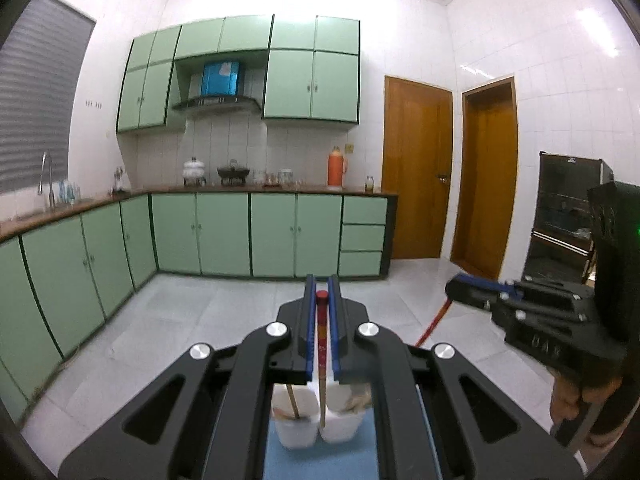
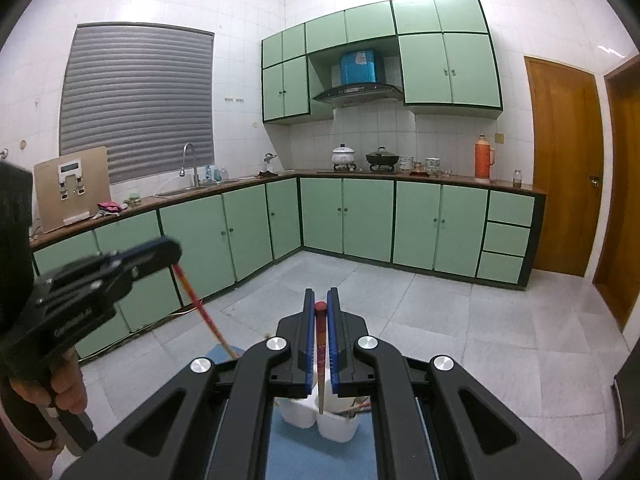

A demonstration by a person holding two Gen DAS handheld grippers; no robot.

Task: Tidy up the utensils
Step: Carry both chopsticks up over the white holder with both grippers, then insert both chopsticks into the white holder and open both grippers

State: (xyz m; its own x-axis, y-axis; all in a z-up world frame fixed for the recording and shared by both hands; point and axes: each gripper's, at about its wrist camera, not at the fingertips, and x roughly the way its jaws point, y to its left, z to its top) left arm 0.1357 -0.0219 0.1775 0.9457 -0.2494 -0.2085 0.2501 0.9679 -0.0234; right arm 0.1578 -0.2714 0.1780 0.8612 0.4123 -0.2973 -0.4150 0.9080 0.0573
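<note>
My left gripper (image 1: 321,285) is shut on a red-topped chopstick (image 1: 321,332) that hangs down into the right cup of a white two-cup holder (image 1: 316,428). The holder's left cup has another stick in it. My right gripper (image 2: 321,298) is shut on a second red-topped chopstick (image 2: 320,344), whose tip hangs over the white holder (image 2: 320,420). Each gripper shows in the other's view: the right one (image 1: 460,290) at the right, the left one (image 2: 168,250) at the left, each with its chopstick slanting down.
The holder stands on a blue mat (image 1: 320,460). Green base cabinets (image 2: 400,224) with a counter, sink and pots run along the far walls. Two wooden doors (image 1: 416,168) are at the right. A black rack (image 1: 564,216) stands by the right wall.
</note>
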